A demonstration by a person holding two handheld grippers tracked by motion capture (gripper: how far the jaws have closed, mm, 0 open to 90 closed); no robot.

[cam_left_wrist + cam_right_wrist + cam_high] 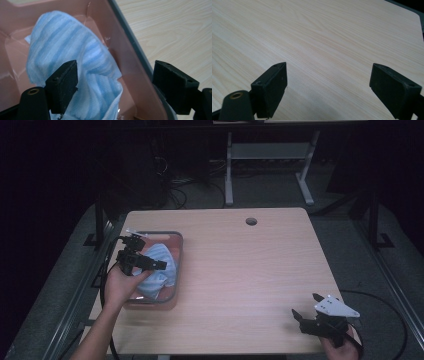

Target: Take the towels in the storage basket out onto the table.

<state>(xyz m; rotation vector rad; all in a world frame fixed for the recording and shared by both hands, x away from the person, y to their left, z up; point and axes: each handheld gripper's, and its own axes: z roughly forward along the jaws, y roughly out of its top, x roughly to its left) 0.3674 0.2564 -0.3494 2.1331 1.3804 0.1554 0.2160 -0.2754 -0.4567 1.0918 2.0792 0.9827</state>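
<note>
Soft, light striped cloth (72,62) lying bunched in the pink tray (130,65) at tabletop left, best pinched at a raised fold; left gripper (113,82) released above it, right gripper (328,90) released.

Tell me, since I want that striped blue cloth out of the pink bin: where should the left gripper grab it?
Probably the raised fold of the cloth, taken from above. It bunches up clear of the bin wall, and the left gripper hangs open right over it.
</note>
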